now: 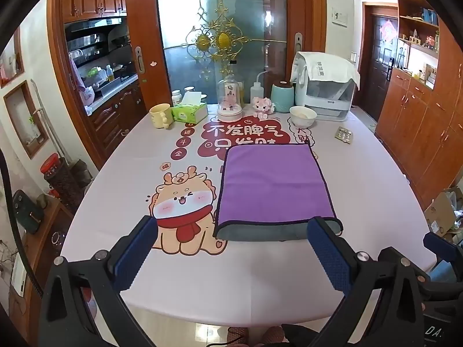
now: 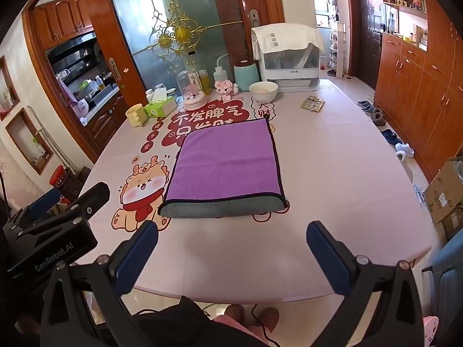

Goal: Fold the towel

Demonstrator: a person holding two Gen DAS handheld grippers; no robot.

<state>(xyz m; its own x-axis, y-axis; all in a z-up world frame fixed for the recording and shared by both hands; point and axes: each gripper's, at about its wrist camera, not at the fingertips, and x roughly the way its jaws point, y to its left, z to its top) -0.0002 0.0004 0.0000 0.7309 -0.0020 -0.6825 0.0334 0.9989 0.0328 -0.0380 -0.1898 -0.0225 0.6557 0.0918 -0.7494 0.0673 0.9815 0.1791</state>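
Note:
A purple towel (image 1: 272, 183) with a dark hem lies folded on the pink table; its grey underside shows along the near edge (image 1: 260, 232). It also shows in the right wrist view (image 2: 228, 159). My left gripper (image 1: 231, 231) is open and empty, hovering just in front of the towel's near edge, its right finger (image 1: 327, 245) overlapping the towel's near right corner in view. My right gripper (image 2: 233, 243) is open and empty, a little short of the towel's near edge. The left gripper's body (image 2: 55, 217) shows at the left of the right wrist view.
At the table's far side stand a yellow mug (image 1: 159, 115), a green tissue box (image 1: 189, 112), a glass dome (image 1: 229, 99), a pink plush toy (image 1: 262, 106), a teal canister (image 1: 282, 97), a white bowl (image 1: 302, 115), a covered white appliance (image 1: 327, 86) and a blister pack (image 1: 344, 135).

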